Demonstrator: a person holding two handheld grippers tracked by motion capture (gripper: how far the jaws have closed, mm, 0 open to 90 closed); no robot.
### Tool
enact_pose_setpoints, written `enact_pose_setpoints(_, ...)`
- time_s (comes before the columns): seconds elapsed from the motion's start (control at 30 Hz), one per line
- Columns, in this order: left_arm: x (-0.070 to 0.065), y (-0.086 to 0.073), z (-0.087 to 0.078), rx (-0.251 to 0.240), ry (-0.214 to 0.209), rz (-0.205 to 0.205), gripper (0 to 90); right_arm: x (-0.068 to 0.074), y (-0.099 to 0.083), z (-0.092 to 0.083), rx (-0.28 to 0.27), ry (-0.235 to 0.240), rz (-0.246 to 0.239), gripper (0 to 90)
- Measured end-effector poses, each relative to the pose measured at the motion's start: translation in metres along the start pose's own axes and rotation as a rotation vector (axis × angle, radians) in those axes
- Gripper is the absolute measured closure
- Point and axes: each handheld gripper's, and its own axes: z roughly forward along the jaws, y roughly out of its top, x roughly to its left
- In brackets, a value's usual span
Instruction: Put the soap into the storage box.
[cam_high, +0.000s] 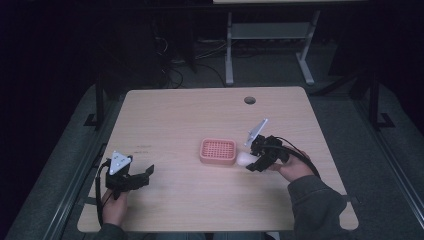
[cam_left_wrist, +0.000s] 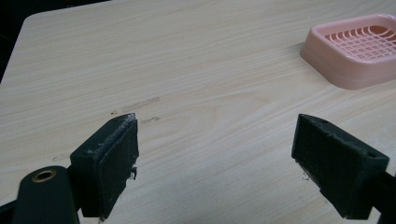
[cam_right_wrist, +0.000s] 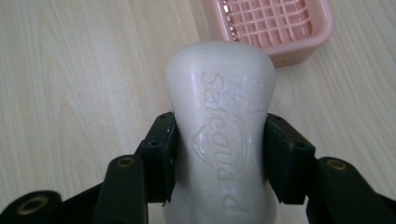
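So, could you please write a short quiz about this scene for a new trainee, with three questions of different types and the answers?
1. True or false: the right gripper is shut on the white soap bar.
2. Multiple choice: the pink soap dish is A) holding the soap bar, B) holding nothing, C) turned upside down.
3. Short answer: how do the jaws of the left gripper stand, and what is between them?

Key:
1. True; both pads press on the bar's sides.
2. B; its grid is bare and the bar is beside it, in the gripper.
3. Open wide, with bare table between them.
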Motion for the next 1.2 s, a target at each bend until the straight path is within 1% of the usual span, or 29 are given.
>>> enact_pose_setpoints(0.13, 0.0, 0.0, 0.0, -0.001, 0.001, 0.002, 14.1, -0.002, 0.005, 0.0, 0.003, -0.001, -0.013, 49.0)
enact_pose_setpoints(0.27, 0.0, 0.0, 0.001, 0.003, -0.001, 0.004, 14.1, -0.004, 0.009, 0.0, -0.002, 0.005, -0.014, 49.0)
enact_pose_setpoints(0.53, -0.001, 0.0, 0.001, 0.004, -0.002, 0.007, 14.1, -0.007, 0.019, 0.002, 0.012, 0.01, -0.024, 49.0)
enact_pose_setpoints(0.7, -0.001, 0.0, 0.001, -0.001, -0.002, 0.004, 14.1, -0.009, 0.024, 0.003, 0.011, 0.011, -0.03, 49.0)
enact_pose_setpoints(0.77, -0.001, 0.0, 0.001, -0.001, -0.002, 0.003, 14.1, -0.011, 0.025, 0.003, 0.003, 0.018, -0.031, 49.0)
enact_pose_setpoints(1.0, 0.0, 0.0, 0.001, 0.002, -0.004, 0.008, 14.1, -0.014, 0.033, 0.007, 0.016, 0.021, -0.035, 49.0)
enact_pose_setpoints(1.2, 0.0, 0.0, 0.001, 0.004, -0.004, 0.004, 14.1, -0.017, 0.04, 0.009, 0.023, 0.025, -0.047, 49.0)
